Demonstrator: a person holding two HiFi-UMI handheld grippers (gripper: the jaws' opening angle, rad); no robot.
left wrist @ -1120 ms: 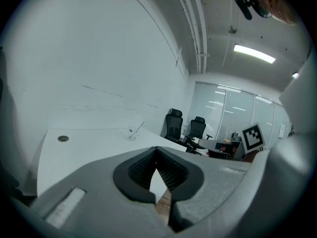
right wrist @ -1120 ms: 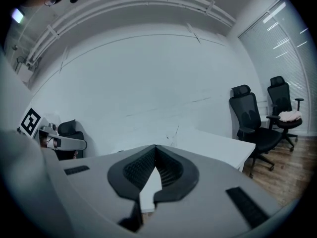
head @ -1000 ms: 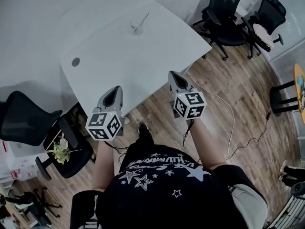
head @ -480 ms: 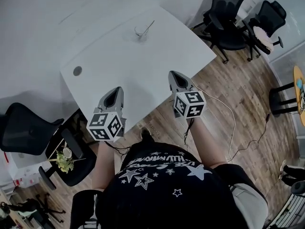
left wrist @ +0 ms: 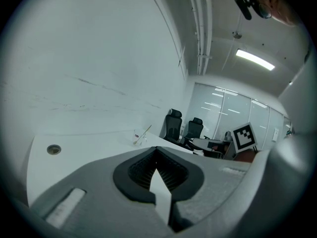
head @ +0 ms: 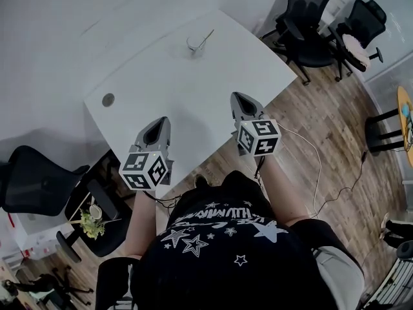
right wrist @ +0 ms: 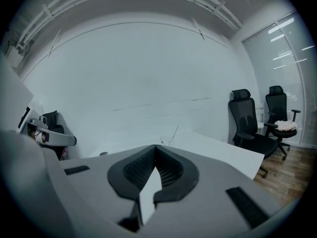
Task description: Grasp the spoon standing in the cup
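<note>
A clear glass cup (head: 193, 46) with a spoon (head: 206, 39) leaning in it stands at the far side of a white table (head: 168, 92), well apart from both tools. The left gripper (head: 158, 121) and right gripper (head: 240, 97) hover over the table's near edge, each with its jaws pressed together and nothing between them. White lettering among stars on the person's black shirt (head: 219, 234) cannot be read.

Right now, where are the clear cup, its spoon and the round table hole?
Clear glass cup (head: 191, 45): head view, side wall.
Thin leaning spoon (head: 208, 36): head view, mid handle.
Round grey table hole (head: 108, 99): head view, its centre.
</note>
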